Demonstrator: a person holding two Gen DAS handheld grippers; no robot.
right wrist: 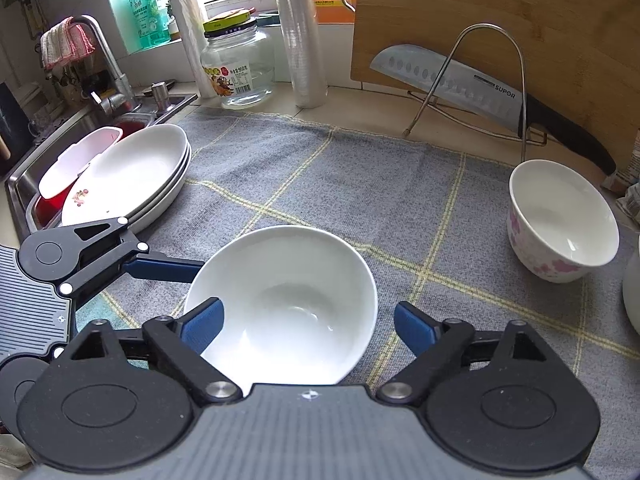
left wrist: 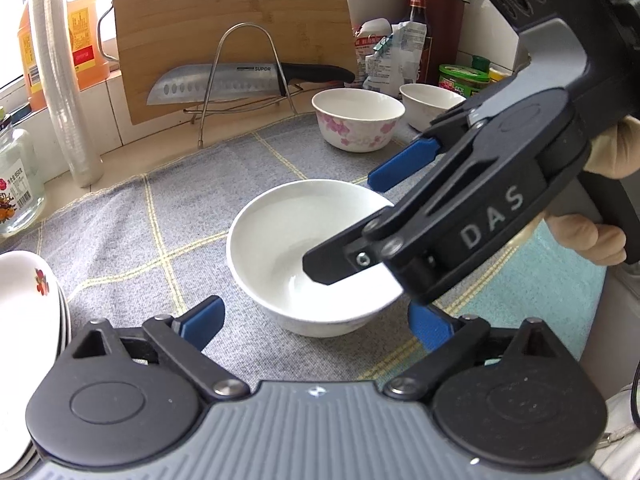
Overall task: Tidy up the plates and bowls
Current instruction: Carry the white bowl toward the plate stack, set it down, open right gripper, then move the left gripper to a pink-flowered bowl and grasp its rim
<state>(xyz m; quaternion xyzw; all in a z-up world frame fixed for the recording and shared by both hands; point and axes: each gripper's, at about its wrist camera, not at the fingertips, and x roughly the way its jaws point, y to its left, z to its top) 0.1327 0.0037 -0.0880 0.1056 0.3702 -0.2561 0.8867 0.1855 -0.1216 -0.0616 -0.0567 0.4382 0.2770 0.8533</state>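
Right now my two claws meet at the plain white ceramic bowl (left wrist: 316, 256), which stands upright on the grey checked cloth with pale yellow lines (left wrist: 132, 220) at the centre of both frames. My left claw (left wrist: 316, 322) is spread wide, its blue-padded fingers (left wrist: 202, 320) low in the left wrist frame on either side of the bowl's near wall; whether they touch it I cannot tell. My right claw (right wrist: 308, 326) is also wide; in its own view one blue pad sits inside the bowl (right wrist: 288, 304) over the near left rim and the other hangs outside to the right, so the wall lies between them, not pinched. From the left wrist view that claw (left wrist: 380, 184) comes in from the right of the frame, and its lower black finger dips into the bowl.

A white bowl with pink blossom print (left wrist: 358, 120) stands further back, right of centre in that frame, with another white bowl (left wrist: 430, 106) just beside it. A stack of shallow white plates (right wrist: 136, 176), the lowest-showing one marked with a small red flower, lies at the left of the right wrist frame, next to the steel sink (right wrist: 24, 176). Behind, a bamboo cutting board (left wrist: 232, 20) leans upright on the worktop with a steel cleaver (left wrist: 216, 84) on a wire rack (left wrist: 248, 76).
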